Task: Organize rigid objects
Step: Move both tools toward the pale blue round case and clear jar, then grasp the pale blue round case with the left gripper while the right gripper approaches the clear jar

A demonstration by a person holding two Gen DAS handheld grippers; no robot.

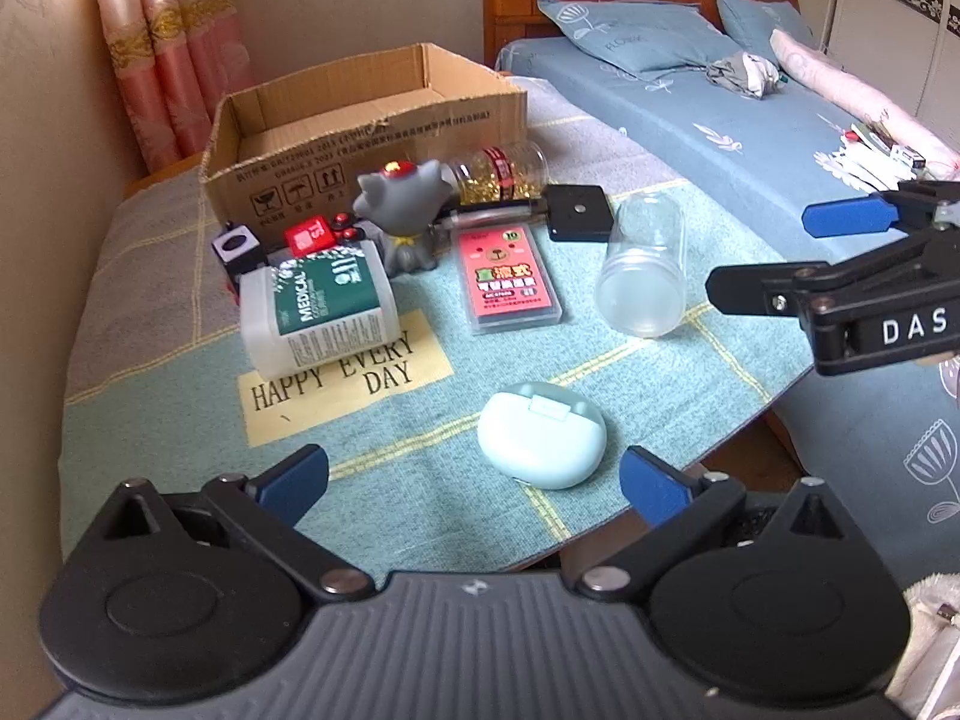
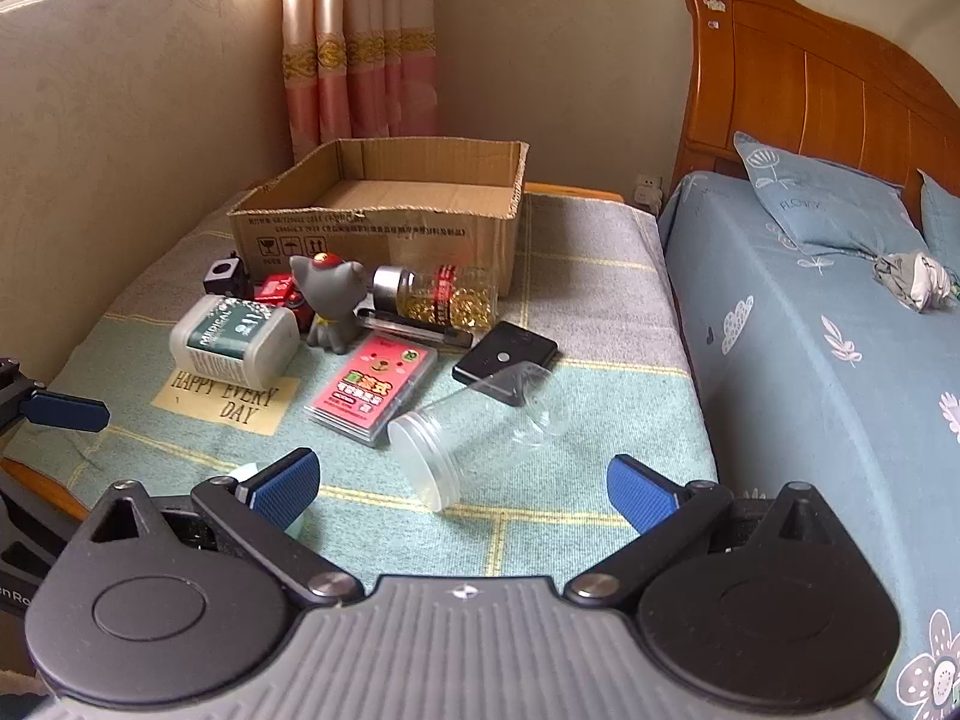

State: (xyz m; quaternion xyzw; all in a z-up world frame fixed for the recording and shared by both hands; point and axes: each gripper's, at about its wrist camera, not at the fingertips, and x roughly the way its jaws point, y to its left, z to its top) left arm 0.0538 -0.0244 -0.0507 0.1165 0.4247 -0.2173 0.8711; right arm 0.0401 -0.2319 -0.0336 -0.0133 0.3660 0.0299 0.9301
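An open cardboard box [image 1: 372, 132] [image 2: 384, 222] stands at the back of the cloth-covered table. In front of it lie a white medical bottle [image 1: 318, 306] [image 2: 234, 333], a grey cat figure [image 1: 399, 210] [image 2: 330, 300], a jar of gold beads [image 1: 501, 171] [image 2: 438, 294], a pink card case [image 1: 510, 276] [image 2: 375, 387], a black flat block [image 1: 579, 213] [image 2: 504, 357], a clear jar on its side [image 1: 645, 267] [image 2: 474, 432] and a pale blue case [image 1: 540, 441]. My left gripper [image 1: 474, 489] is open just before the blue case. My right gripper [image 2: 462, 489] is open just before the clear jar.
A red box [image 1: 309, 234] and a black cube [image 1: 237, 246] sit left of the cat. A bed with blue sheets [image 2: 810, 360] runs along the table's right edge. A wall and a pink curtain [image 2: 360, 42] stand behind the box. The right gripper's fingers [image 1: 756, 288] show at the right of the left wrist view.
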